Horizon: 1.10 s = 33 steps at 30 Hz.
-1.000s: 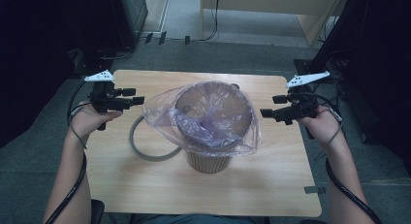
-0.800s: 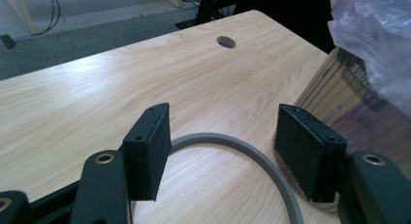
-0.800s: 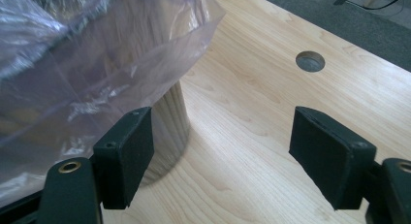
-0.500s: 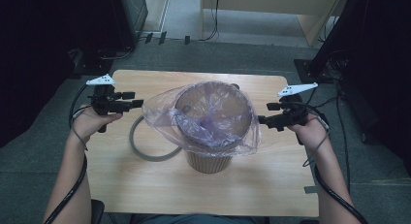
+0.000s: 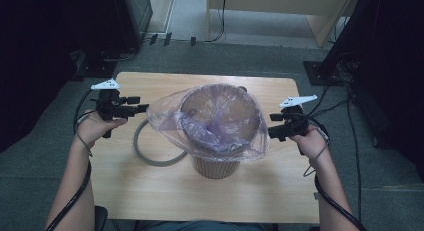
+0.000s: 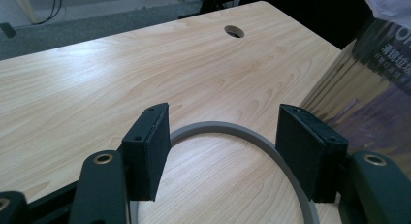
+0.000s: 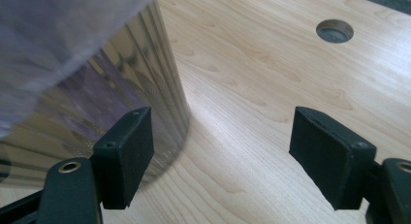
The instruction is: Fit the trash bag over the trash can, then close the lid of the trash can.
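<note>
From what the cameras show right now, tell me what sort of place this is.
Probably a lab or office workroom set up for recording. A light wooden desk with a cable hole stands on grey carpet, cables trail across the floor behind it, and a lined waste bin sits on the desk.

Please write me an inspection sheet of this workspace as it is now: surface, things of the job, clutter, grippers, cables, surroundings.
Surface: light wooden table with a round cable hole; looks clean.
Job's things: brown ribbed bin stands upright at the centre; clear plastic bag lines it, its edge loose over the rim. Grey ring lies flat on the table left of the bin.
Clutter: nothing seen.
Grippers: left gripper open, held above the ring, beside the bag; right gripper open, close to the bag's right edge; neither holds anything.
Cables: black cable trails along each forearm; more cables lie on the floor beyond the table.
Surroundings: grey carpet; dark equipment on both sides; wooden furniture behind.
</note>
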Each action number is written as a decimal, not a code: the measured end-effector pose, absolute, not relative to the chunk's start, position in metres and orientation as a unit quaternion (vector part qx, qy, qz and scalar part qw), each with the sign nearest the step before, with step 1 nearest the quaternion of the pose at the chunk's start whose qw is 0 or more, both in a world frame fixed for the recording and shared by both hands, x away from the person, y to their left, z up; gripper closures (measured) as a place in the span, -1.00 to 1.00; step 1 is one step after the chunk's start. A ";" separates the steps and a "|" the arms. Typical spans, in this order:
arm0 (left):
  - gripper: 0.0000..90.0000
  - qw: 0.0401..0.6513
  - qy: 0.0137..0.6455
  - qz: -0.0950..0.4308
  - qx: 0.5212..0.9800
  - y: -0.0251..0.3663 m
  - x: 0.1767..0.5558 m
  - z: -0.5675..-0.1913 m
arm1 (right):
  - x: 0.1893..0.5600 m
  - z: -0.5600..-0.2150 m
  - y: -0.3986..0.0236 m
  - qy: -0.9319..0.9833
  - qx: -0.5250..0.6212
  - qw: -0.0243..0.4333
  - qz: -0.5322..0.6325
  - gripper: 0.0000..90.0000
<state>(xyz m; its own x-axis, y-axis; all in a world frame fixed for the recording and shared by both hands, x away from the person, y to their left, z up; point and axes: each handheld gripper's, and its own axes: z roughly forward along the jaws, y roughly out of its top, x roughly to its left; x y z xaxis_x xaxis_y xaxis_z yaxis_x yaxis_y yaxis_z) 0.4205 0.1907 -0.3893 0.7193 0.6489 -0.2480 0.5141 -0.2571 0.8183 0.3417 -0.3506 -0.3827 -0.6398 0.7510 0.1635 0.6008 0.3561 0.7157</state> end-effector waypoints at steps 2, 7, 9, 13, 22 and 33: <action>-0.19 0.485 0.369 0.070 0.789 0.191 0.421 -0.392 | 0.342 -0.388 -0.351 0.818 0.414 0.098 0.387 -0.47; -0.19 0.487 0.375 0.071 0.786 0.194 0.424 -0.402 | 0.342 -0.400 -0.350 0.814 0.421 0.096 0.388 -0.47; -0.19 0.483 0.376 0.074 0.788 0.195 0.424 -0.405 | 0.342 -0.406 -0.349 0.814 0.423 0.097 0.387 -0.47; -0.19 0.479 0.373 0.082 0.791 0.195 0.425 -0.410 | 0.343 -0.416 -0.347 0.810 0.426 0.095 0.391 -0.47; -0.19 0.481 0.374 0.090 0.788 0.199 0.426 -0.421 | 0.344 -0.435 -0.341 0.817 0.423 0.099 0.380 -0.47; -0.20 0.478 0.381 0.083 0.787 0.205 0.428 -0.432 | 0.343 -0.455 -0.331 0.825 0.415 0.097 0.371 -0.47</action>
<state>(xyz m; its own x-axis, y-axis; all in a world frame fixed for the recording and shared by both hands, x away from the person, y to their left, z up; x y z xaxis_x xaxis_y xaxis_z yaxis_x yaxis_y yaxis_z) 0.4278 0.2048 -0.4323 0.6960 0.6793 -0.2327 0.5202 -0.2535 0.8156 0.3431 -0.3309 -0.4551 -0.6359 0.7575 0.1478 0.6132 0.3796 0.6928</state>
